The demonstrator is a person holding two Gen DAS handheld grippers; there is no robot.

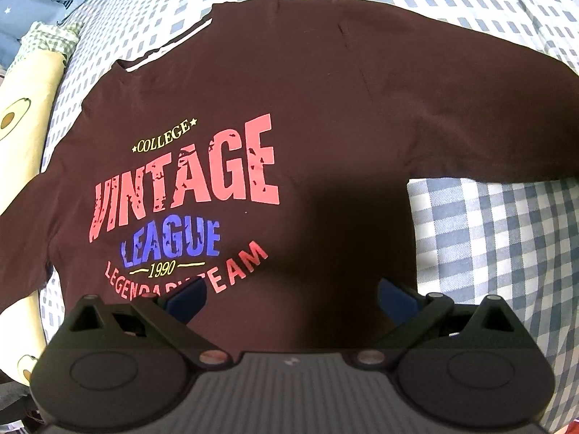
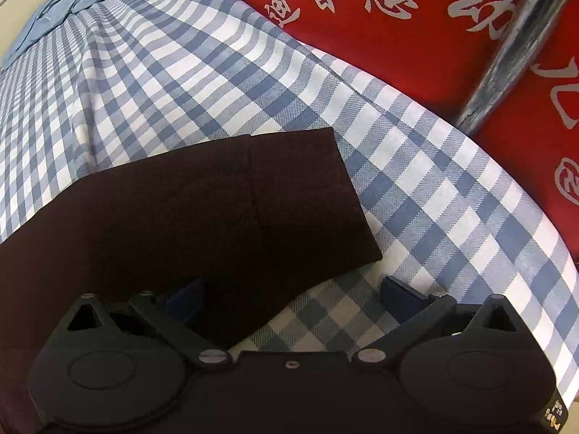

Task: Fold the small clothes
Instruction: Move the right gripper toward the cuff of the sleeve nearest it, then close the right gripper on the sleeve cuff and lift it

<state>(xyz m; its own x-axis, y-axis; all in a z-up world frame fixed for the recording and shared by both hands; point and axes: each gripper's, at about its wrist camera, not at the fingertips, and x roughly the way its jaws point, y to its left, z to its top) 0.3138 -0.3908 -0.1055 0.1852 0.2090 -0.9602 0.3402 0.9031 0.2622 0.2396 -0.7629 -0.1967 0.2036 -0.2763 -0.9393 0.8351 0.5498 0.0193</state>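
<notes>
Sweatshirt [image 1: 289, 115], dark maroon, lies flat, print up, across the frame's centre on the checked sheet [image 1: 488, 253]. Left gripper [image 1: 289, 298] and right gripper [image 2: 293, 294] hover spread wide, holding nothing; folding seems unstarted. Next, the right must pinch the sleeve cuff [image 2: 307, 188].

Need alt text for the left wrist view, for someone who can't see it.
A dark brown sweatshirt printed "VINTAGE LEAGUE" lies spread flat, print up, on blue-and-white checked bedding. The left gripper hangs open over its lower part, holding nothing.
</notes>
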